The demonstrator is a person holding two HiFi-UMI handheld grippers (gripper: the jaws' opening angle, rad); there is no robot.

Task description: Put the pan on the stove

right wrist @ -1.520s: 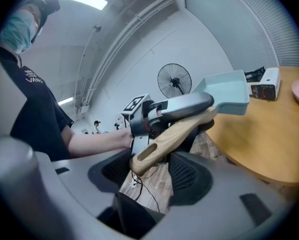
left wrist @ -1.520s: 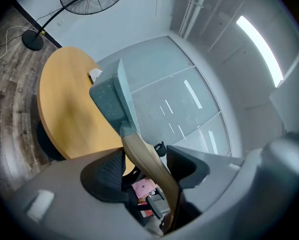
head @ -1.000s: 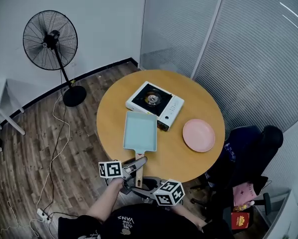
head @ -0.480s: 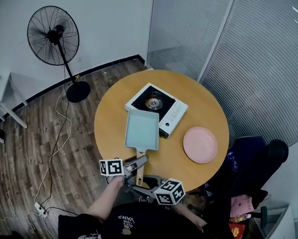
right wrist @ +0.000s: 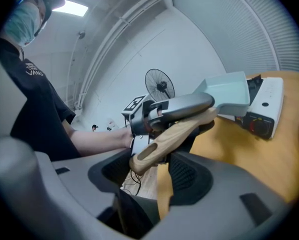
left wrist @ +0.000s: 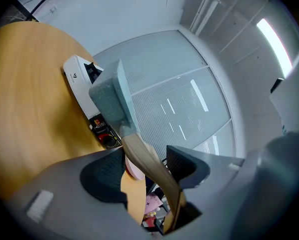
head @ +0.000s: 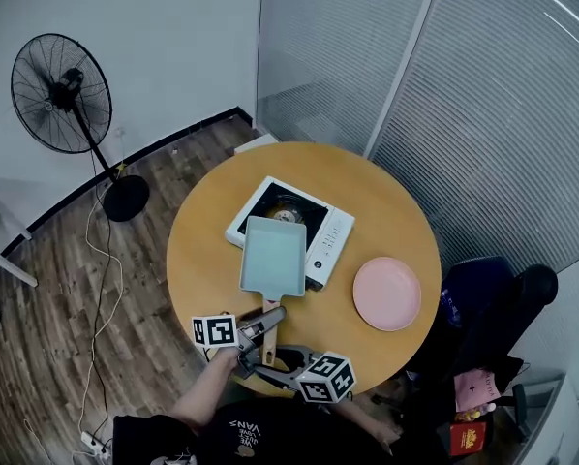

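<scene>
One empty pan (head: 273,256) (over stove (head: 320,227)) clamped by left gripper (left wrist: 148,164) fingers (left wrist: 185,167); right gripper (right wrist: 149,173) gapes.

**Left gripper (left wrist: 147,156) gripping the pan (left wrist: 112,96) at the stove (left wrist: 78,75), seen along the fingers**

Two grey fingers (left wrist: 102,176) with dark ribbed pads are closed on the pale wooden handle (left wrist: 152,168), which slants up between them to a pale blue-green pan, seen edge-on and tilted. The pan's far end overlaps the white, black-topped stove, though contact between the two cannot be made out. The stove stands on a wooden worktop (left wrist: 29,99) at left, and its red-and-black knob (left wrist: 108,140) shows just below the pan. A sliver of pink plate (left wrist: 133,170) appears between the fingers, behind the handle. The background is a glass partition (left wrist: 179,99) with fine horizontal stripes, and a strip light (left wrist: 272,36) glows at upper right.
</scene>
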